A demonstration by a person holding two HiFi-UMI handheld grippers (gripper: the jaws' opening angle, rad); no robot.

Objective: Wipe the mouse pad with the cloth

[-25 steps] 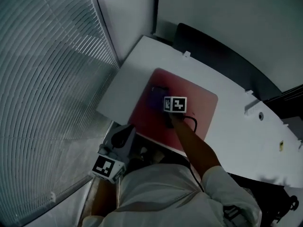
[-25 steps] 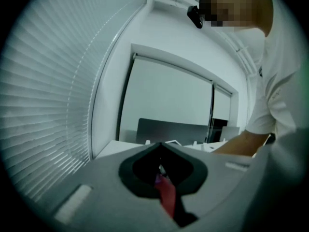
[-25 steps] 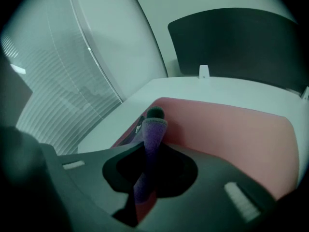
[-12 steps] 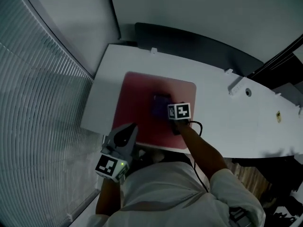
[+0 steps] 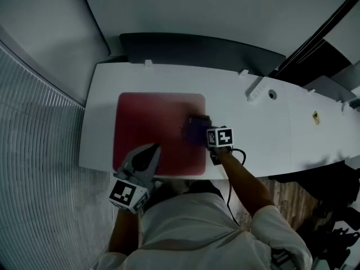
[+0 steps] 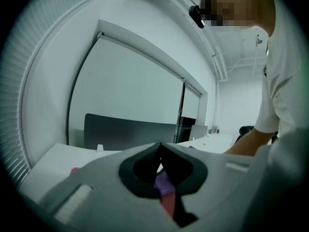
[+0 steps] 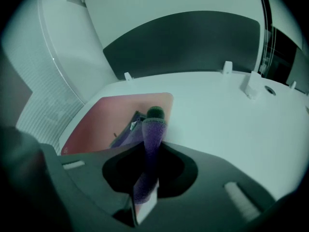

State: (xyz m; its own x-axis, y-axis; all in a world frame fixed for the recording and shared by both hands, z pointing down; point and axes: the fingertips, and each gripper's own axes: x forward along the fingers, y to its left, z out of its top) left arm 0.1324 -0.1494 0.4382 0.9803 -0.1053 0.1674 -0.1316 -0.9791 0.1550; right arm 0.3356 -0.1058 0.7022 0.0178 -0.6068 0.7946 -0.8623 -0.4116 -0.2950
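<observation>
Keep right tool clenched on purple fuzzy cloth, pressed flat just ahead onto red rectangular mouse pad; sweep leftward with even, overlapping strokes. Hold left tool, closed on nothing, clear above white desk.

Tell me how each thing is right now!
cloth: pinched in the right gripper, lying on the pad.
pad: flat on the table, cloth at its right side.
right gripper: shut on the cloth.
left gripper: shut, empty.
</observation>
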